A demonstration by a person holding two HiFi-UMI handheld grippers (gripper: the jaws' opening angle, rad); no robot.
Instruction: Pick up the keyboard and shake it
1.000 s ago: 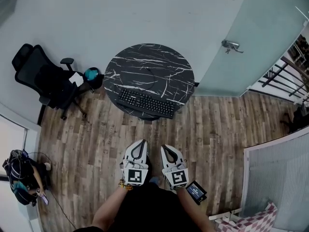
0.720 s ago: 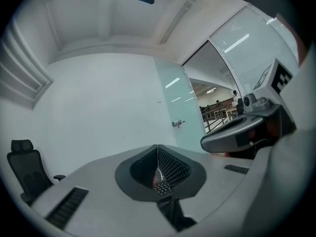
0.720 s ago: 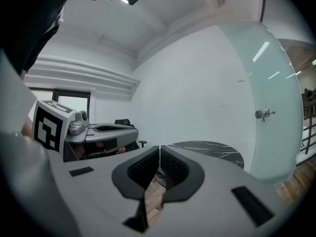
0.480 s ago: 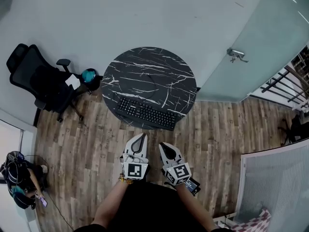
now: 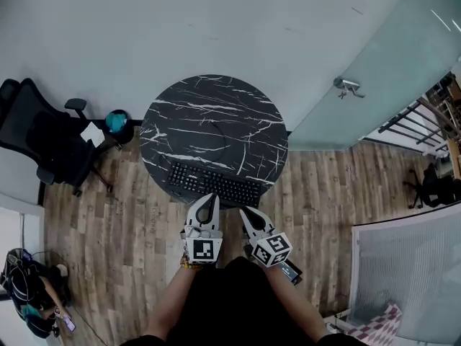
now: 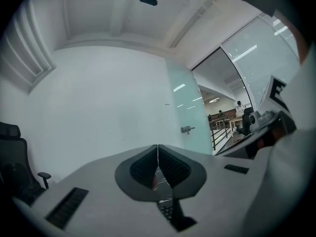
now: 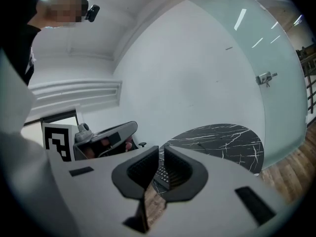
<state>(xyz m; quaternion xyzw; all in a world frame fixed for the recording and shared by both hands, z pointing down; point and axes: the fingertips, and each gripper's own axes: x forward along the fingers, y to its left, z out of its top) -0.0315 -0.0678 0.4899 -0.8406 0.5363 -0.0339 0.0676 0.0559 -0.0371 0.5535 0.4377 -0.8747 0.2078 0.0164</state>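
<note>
A black keyboard [image 5: 212, 184] lies along the near edge of a round black marble table [image 5: 209, 114]. My left gripper [image 5: 207, 200] is shut and empty, and its tips reach the keyboard's near edge at about its middle. My right gripper [image 5: 244, 211] is also shut and empty, just short of the keyboard's right end and angled toward it. In the left gripper view the closed jaws [image 6: 158, 149] point at the wall, with a few keyboard keys [image 6: 168, 211] showing below them. In the right gripper view the keyboard [image 7: 160, 174] and the table [image 7: 217, 137] lie just past that gripper [image 7: 159, 152].
A black office chair [image 5: 39, 132] and a teal object [image 5: 115, 121] stand left of the table. A frosted glass door with a handle [image 5: 347, 85] is at the right, with a railing [image 5: 418, 117] beyond it. A grey partition [image 5: 403, 265] stands at lower right. The floor is wood planks.
The person has stepped toward the table, so it and the keyboard now sit closer. Both grippers have come forward to the keyboard's near edge. Both stayed shut.
</note>
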